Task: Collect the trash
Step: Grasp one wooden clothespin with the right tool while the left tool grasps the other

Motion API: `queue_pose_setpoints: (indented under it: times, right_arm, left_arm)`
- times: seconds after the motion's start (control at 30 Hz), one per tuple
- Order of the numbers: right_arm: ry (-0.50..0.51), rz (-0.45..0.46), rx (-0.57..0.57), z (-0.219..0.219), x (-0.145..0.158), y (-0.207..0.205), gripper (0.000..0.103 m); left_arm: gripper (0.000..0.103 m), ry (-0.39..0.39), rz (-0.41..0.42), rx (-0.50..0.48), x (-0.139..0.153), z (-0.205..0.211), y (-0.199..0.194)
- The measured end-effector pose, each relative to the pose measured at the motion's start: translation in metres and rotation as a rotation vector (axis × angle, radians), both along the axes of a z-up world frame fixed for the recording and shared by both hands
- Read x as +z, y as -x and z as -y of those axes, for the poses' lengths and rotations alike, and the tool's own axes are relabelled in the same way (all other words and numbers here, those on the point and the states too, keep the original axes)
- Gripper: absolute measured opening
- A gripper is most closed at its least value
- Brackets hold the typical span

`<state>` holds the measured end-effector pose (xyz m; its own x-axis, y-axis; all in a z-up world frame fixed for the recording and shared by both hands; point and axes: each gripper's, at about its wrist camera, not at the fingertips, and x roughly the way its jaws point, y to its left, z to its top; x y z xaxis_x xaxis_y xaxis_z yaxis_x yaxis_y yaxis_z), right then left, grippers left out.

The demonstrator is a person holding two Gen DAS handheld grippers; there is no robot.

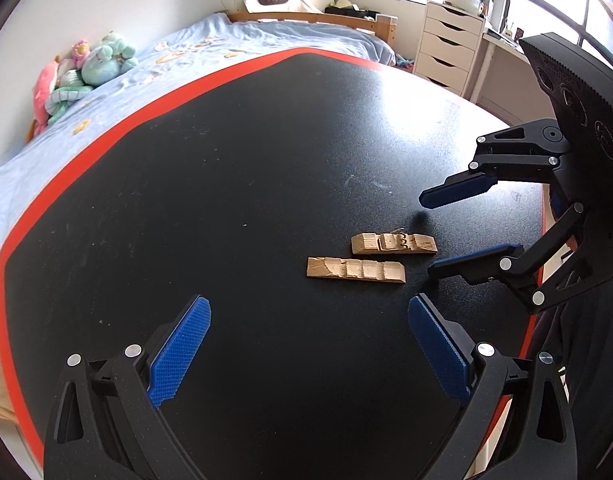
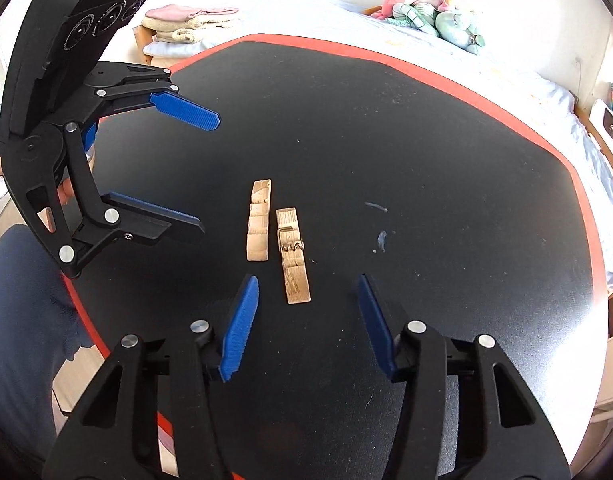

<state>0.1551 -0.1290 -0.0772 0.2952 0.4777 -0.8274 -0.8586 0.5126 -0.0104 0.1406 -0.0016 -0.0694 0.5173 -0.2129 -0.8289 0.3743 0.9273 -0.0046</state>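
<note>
Two wooden halves of a broken clothespin lie side by side on the black table [image 1: 226, 184]. The plain half [image 1: 355, 269] also shows in the right wrist view [image 2: 259, 221]. The half with the metal spring [image 1: 393, 244] also shows there [image 2: 292, 254]. My left gripper [image 1: 310, 304] is open and empty, just short of the pieces; it shows in the right wrist view [image 2: 212, 174]. My right gripper [image 2: 308, 282] is open and empty, its fingertips either side of the spring half's near end; it shows in the left wrist view [image 1: 428, 236].
The table has a red edge [image 1: 106, 128]. A bed with a blue sheet [image 1: 210, 40] and plush toys [image 1: 86, 68] lies behind it. A white drawer unit [image 1: 446, 44] stands at the back right. Folded towels [image 2: 186, 24] sit beyond the table.
</note>
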Motion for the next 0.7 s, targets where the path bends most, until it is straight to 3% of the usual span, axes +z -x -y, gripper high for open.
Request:
queue_pose_setpoints:
  times: [0.1, 0.17, 0.2, 0.7]
  right_arm:
    - [-0.01, 0.005, 0.004, -0.003, 0.0, -0.002, 0.034]
    - [-0.012, 0.008, 0.011, -0.004, -0.001, -0.005, 0.014]
    - [-0.01, 0.01, 0.013, -0.005, -0.001, -0.005, 0.012]
    - [-0.029, 0.007, -0.022, 0.0, 0.003, -0.008, 0.011]
  left_arm:
    - [0.095, -0.02, 0.001, -0.016, -0.005, 0.002, -0.004]
    - [0.095, -0.027, 0.0, -0.015, -0.007, 0.001, -0.007]
    - [0.095, -0.027, 0.0, -0.013, -0.008, 0.001, -0.008]
    - [0.095, -0.019, 0.027, -0.005, -0.015, 0.012, -0.024]
